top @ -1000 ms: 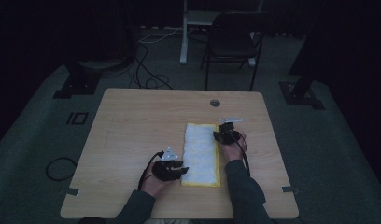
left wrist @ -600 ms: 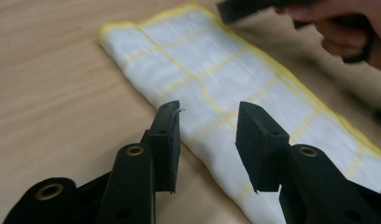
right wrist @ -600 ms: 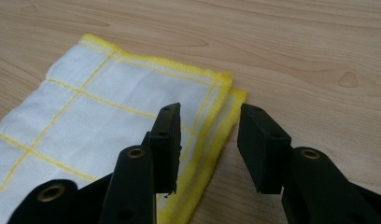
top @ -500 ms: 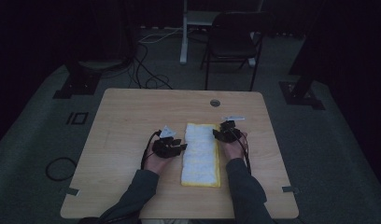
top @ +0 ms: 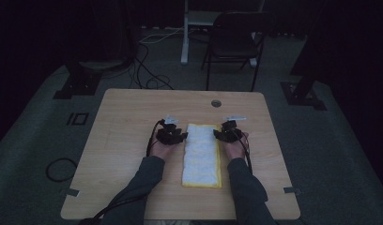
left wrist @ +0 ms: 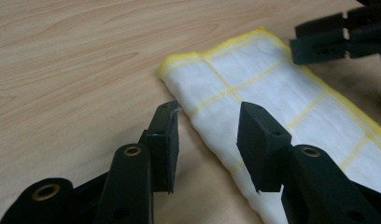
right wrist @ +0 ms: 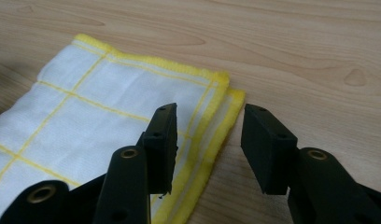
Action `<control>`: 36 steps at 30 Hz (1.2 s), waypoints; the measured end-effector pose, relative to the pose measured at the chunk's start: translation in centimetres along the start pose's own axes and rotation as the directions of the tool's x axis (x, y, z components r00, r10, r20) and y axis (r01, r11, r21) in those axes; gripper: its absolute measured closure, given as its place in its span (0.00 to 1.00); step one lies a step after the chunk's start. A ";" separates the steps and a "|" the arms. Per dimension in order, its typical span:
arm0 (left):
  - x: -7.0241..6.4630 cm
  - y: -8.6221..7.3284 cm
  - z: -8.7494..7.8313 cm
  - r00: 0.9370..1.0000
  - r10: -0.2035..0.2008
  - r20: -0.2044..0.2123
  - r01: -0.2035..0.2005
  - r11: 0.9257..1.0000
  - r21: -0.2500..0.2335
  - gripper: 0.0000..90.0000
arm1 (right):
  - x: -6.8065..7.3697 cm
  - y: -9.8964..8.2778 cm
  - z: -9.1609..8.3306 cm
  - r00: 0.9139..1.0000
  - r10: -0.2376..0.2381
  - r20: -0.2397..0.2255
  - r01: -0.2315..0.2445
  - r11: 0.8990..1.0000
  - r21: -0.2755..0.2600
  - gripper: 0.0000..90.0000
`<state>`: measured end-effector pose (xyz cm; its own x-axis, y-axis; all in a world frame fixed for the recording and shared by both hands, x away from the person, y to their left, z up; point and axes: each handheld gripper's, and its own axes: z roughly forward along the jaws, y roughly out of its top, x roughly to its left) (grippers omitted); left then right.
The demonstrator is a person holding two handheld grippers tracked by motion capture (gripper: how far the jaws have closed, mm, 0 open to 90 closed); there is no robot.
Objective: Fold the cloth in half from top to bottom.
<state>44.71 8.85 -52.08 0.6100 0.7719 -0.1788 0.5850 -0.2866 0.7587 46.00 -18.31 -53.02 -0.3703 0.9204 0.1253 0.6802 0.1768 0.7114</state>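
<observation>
Lying lengthwise on the wooden tabletop (top: 133, 117), a folded white cloth (top: 202, 154) (yellow grid lines, yellow hem) sits between two hand-held grippers. The left gripper (top: 173, 136) hovers at its far left edge, fingers (left wrist: 163, 144) spread. The right gripper (top: 226, 133) hovers at its far right corner, fingers (right wrist: 161, 144) also spread.

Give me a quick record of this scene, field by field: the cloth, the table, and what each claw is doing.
cloth: folded white cloth with yellow grid and hem, lying flat
table: wooden table, round hole near the far edge
left claw: left claw open, jaws straddling the cloth's folded edge
right claw: right claw open, jaws straddling the cloth's yellow hem
held: nothing
</observation>
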 end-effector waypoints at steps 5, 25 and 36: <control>0.4 0.6 1.3 1.000 -0.021 -0.019 0.021 1.000 -0.007 0.65 | 0.0 0.1 0.4 1.000 0.001 -0.001 -0.001 1.000 0.004 0.61; 0.4 1.1 4.6 0.996 -0.044 -0.084 0.046 0.999 0.026 0.62 | 0.1 1.2 2.0 0.999 0.012 0.037 -0.014 0.999 0.042 0.57; -0.1 1.6 4.9 0.995 -0.060 -0.074 0.065 0.995 0.074 0.88 | 1.0 1.5 2.1 0.999 -0.039 0.007 0.038 0.997 0.070 0.87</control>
<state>48.20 5.56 -53.87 0.5330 0.8273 -0.1773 0.6614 -0.2767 0.6971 47.96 -16.37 -53.32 -0.3920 0.9153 0.0929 0.7079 0.2356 0.6658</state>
